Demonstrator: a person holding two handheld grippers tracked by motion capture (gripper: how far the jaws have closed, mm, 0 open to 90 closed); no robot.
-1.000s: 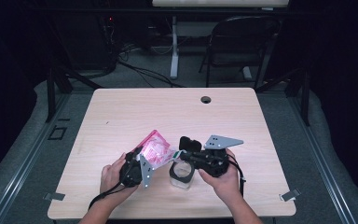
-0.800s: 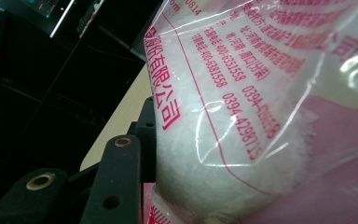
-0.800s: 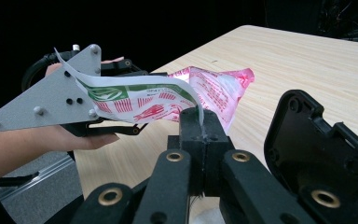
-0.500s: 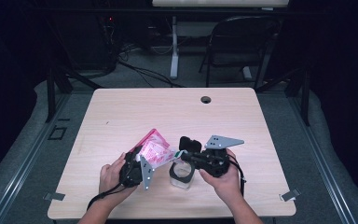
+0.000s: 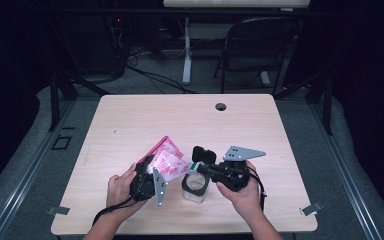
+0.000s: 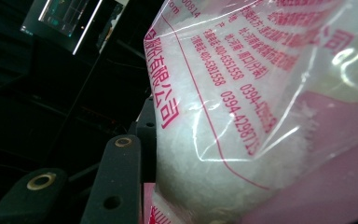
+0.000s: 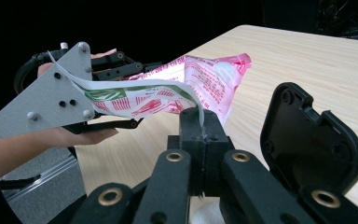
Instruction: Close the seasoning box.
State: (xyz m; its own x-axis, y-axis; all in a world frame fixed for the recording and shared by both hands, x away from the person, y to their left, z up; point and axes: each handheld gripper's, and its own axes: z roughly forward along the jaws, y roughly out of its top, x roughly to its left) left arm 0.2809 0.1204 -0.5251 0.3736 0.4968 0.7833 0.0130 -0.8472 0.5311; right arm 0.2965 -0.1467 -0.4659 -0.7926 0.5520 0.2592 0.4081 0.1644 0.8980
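- Bag [image 5: 166,162]: pink-printed clear plastic, full of white grains. I hold it tilted above the table's [image 5: 130,120] near edge, between my two hands, with its mouth toward the jar.
- Left gripper [image 5: 147,175]: jaws clamped on the bag's body. The left gripper view has the grain-filled film pressed against my jaw [image 6: 121,182].
- Right gripper [image 7: 200,128]: jaws fully together, pinching the bag's torn top edge. The strip [image 7: 135,91] arcs from that pinch back to the bag.
- Jar [image 5: 195,186]: clear, open-mouthed, upright on the table just below the right gripper and beside the bag.
- Step in hand, as I judge it: pouring grains from bag to jar.
- To do it well: keep the right pinch firm so the mouth stays open over the jar; lift the bag's rear slowly with the left; keep the spout centred over the rim; don't squeeze harder, or grains may spurt past the jar.
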